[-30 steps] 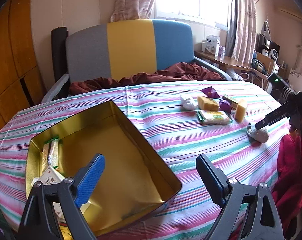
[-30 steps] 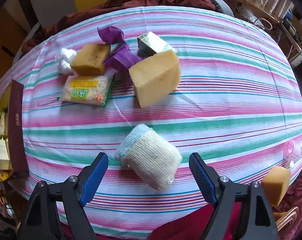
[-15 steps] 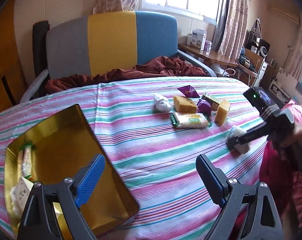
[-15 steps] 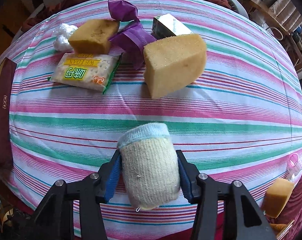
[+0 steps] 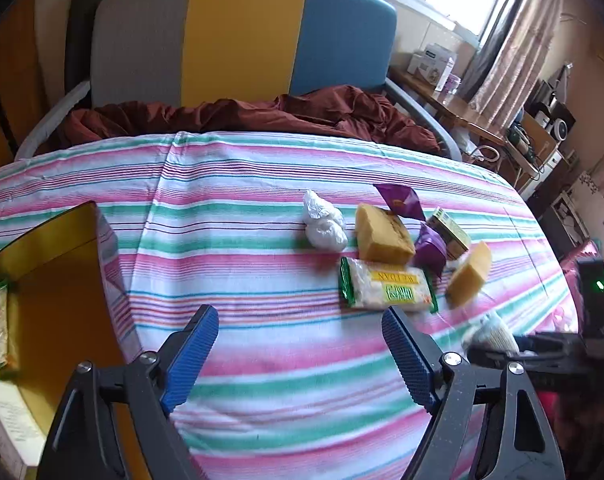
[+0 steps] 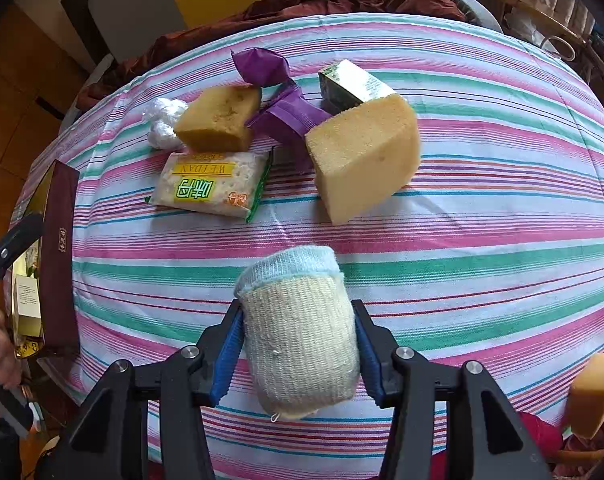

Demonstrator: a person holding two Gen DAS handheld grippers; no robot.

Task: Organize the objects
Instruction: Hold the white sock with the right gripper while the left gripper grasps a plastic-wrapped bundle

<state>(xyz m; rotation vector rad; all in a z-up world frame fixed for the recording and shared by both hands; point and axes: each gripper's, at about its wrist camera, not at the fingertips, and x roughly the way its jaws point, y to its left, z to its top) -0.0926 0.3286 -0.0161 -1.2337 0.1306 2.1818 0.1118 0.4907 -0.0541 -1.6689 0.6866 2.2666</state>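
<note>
My right gripper is shut on a cream knitted roll with a pale blue cuff, held just above the striped tablecloth. It also shows in the left wrist view. My left gripper is open and empty over the cloth, right of the gold tin. Beyond lie a cracker packet, two yellow sponges, purple wrappers, a small green-gold box and a white plastic wad.
The gold tin with a maroon outer wall stands at the table's left and holds packets and a white box. A grey, yellow and blue sofa with a red-brown blanket is behind the table. Another sponge piece is at the lower right.
My right gripper closed on the knitted roll and lifted it slightly. My left gripper swung right, away from over the tin, toward the pile of objects.
</note>
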